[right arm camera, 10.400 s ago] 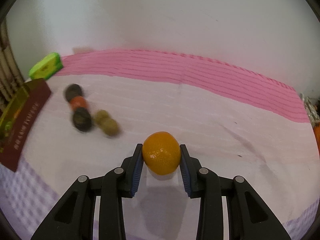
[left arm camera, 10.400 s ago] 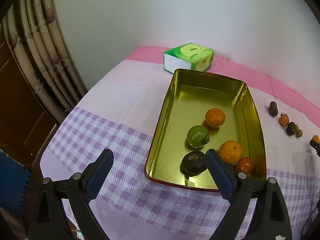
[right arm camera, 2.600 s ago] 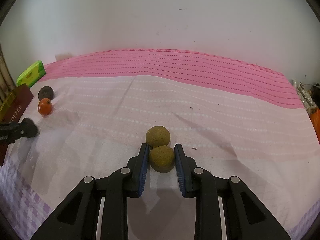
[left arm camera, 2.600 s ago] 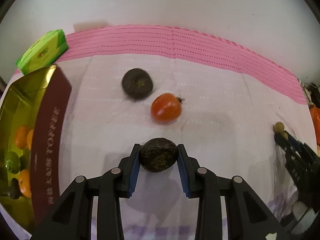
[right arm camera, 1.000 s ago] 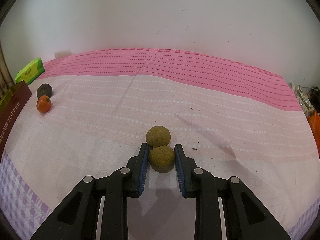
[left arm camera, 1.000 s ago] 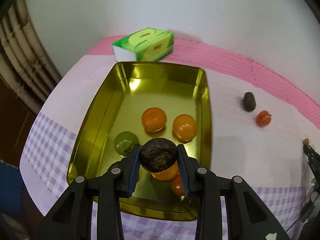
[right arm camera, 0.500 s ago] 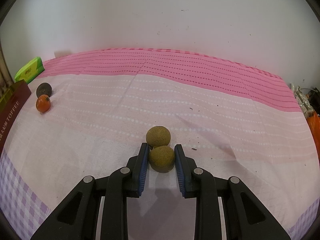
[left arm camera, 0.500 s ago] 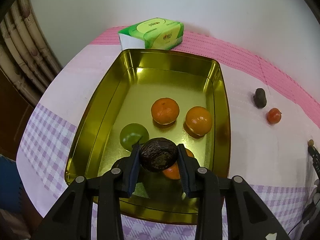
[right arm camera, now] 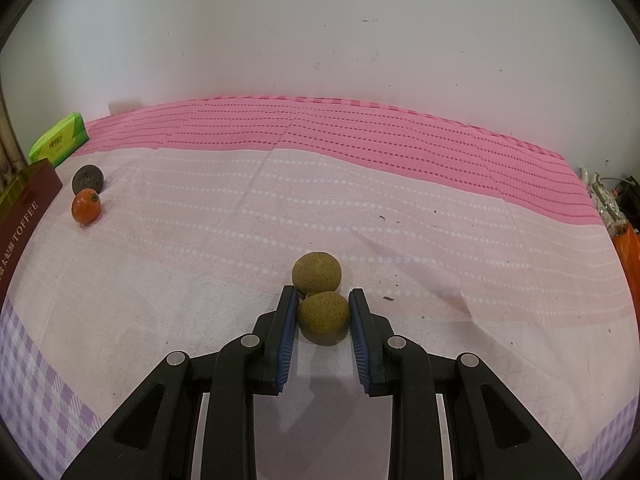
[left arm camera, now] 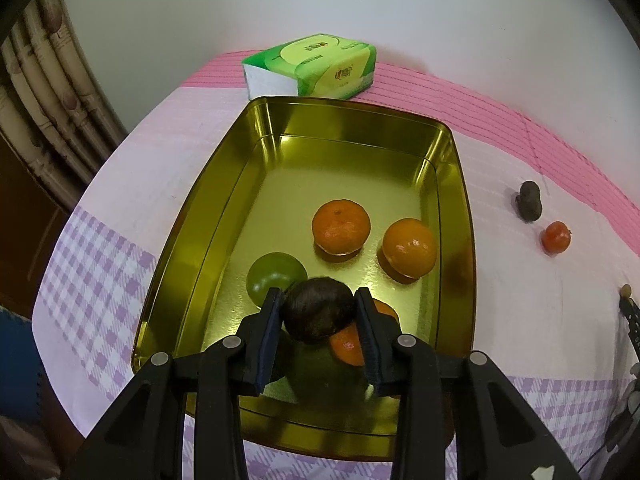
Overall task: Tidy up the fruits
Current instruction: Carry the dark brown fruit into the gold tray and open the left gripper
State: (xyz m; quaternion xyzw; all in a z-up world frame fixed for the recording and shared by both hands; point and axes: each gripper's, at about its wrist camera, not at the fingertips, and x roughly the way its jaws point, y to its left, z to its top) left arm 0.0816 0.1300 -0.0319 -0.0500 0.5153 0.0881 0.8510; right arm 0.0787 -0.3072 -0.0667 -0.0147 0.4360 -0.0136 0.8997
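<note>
Over the gold tray (left arm camera: 452, 148) my left gripper (left arm camera: 320, 320) pinches a dark wrinkled fruit (left arm camera: 318, 310) above the oranges to drop it in, while my right gripper (right arm camera: 323, 320) clasps a brown fruit (right arm camera: 323, 317) on the desk (right arm camera: 200, 280), ready to follow.

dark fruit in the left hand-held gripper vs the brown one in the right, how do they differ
The dark fruit is near-black and held above the gold tray; the brown fruit is tan, rough, low over the cloth, against a second tan fruit. Both sit between blue pads.
</note>
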